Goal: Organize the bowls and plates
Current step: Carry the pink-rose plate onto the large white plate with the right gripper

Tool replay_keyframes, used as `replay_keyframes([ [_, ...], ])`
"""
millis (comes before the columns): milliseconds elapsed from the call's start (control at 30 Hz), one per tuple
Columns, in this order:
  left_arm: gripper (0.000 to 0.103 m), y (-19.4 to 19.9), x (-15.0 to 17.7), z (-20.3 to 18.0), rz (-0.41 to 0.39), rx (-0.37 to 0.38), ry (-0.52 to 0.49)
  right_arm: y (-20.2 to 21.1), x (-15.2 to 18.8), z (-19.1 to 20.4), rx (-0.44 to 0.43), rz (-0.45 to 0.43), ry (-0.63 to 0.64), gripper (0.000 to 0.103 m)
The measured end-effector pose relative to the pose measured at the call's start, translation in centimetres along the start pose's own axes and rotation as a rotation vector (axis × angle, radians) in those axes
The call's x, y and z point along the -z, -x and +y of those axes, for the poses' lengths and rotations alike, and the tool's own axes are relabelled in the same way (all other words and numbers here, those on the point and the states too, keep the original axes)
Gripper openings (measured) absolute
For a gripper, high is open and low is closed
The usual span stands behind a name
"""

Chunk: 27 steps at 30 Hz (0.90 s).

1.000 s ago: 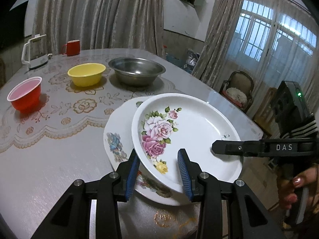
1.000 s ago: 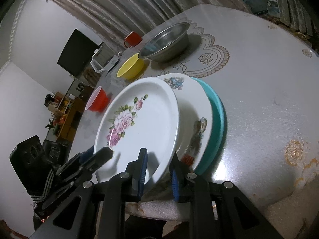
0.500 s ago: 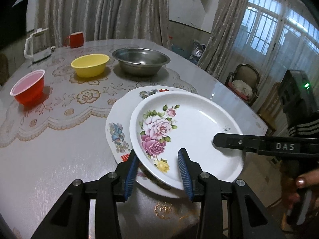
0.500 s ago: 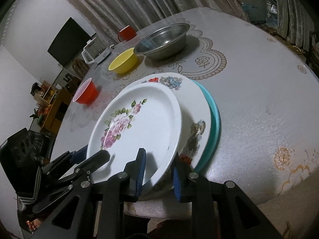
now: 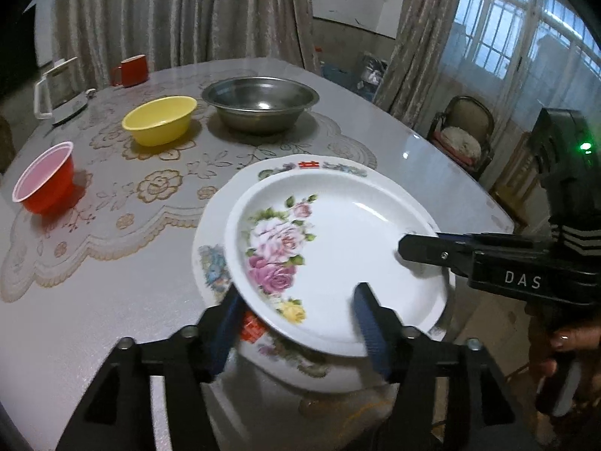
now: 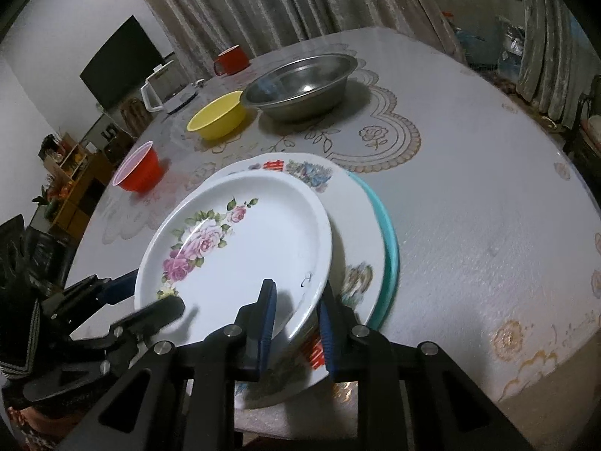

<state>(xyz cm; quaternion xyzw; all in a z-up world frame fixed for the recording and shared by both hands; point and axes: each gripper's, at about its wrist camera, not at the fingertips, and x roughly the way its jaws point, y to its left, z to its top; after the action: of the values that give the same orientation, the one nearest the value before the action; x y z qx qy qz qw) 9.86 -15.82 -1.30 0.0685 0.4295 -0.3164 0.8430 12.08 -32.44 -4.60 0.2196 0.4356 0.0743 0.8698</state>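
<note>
- The rose-patterned white plate (image 5: 338,259) sits tilted on top of a stack at the near edge of the round table (image 5: 94,300), its near rim raised off the plate under it
- Beneath it lies a larger white plate with printed motifs (image 6: 353,225) round its rim, and under that a teal plate (image 6: 388,240) shows as a crescent on the right in the right wrist view
- The left gripper (image 5: 296,323) has just been opening: its blue pads now stand apart on either side of the rose plate's near rim, one under the rim on the left and one over the plate's inside on the right, neither pressing on it as far as the blurred view shows
- The right gripper (image 6: 296,319) is clamped on the same plate's rim at the side away from the roses, one pad above the plate and one below, jaws nearly together
- In the left wrist view the right gripper's upper finger reaches across the plate's right rim, with a person's hand (image 5: 563,345) on the handle below
- Farther back on the lace cloth stand a red plastic bowl (image 5: 45,180), a yellow bowl (image 5: 159,120) and a steel basin (image 5: 259,101), in a row and well apart from the plate stack
- Behind these are a red mug (image 5: 131,70) and a white kettle (image 5: 56,82) near the curtains
</note>
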Motion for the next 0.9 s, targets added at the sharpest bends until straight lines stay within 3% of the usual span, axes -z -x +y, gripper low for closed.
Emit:
replay_keyframes([
  [167, 0.074, 0.2, -0.3, 0.1, 0.03, 0.023, 0.008, 0.0, -0.1, -0.5, -0.026, 0.004, -0.027, 0.021],
  [300, 0.089, 1.4, -0.5, 0.5, 0.029, 0.038, 0.028, -0.1, -0.2, -0.5, -0.021, 0.005, -0.025, 0.019],
  [367, 0.089, 1.9, -0.6, 0.5, 0.022, 0.034, 0.022, -0.1, -0.3, -0.4, -0.012, 0.002, -0.016, 0.018],
  [467, 0.085, 2.2, -0.5, 0.8, 0.005, 0.042, 0.023, -0.1, -0.3, -0.6, -0.014, -0.002, -0.018, 0.018],
  [533, 0.067, 2.0, -0.4, 0.8, 0.007, 0.048, 0.019, -0.1, -0.2, -0.6, -0.012, -0.006, -0.019, 0.018],
  [567, 0.064, 1.6, -0.3, 0.7, 0.013, 0.047, 0.015, 0.0, -0.2, -0.6, -0.01, -0.007, -0.018, 0.018],
  [900, 0.062, 0.2, -0.1, 0.4, -0.001, 0.027, -0.01, 0.7, 0.3, 0.9, 0.094, -0.02, 0.089, 0.022],
])
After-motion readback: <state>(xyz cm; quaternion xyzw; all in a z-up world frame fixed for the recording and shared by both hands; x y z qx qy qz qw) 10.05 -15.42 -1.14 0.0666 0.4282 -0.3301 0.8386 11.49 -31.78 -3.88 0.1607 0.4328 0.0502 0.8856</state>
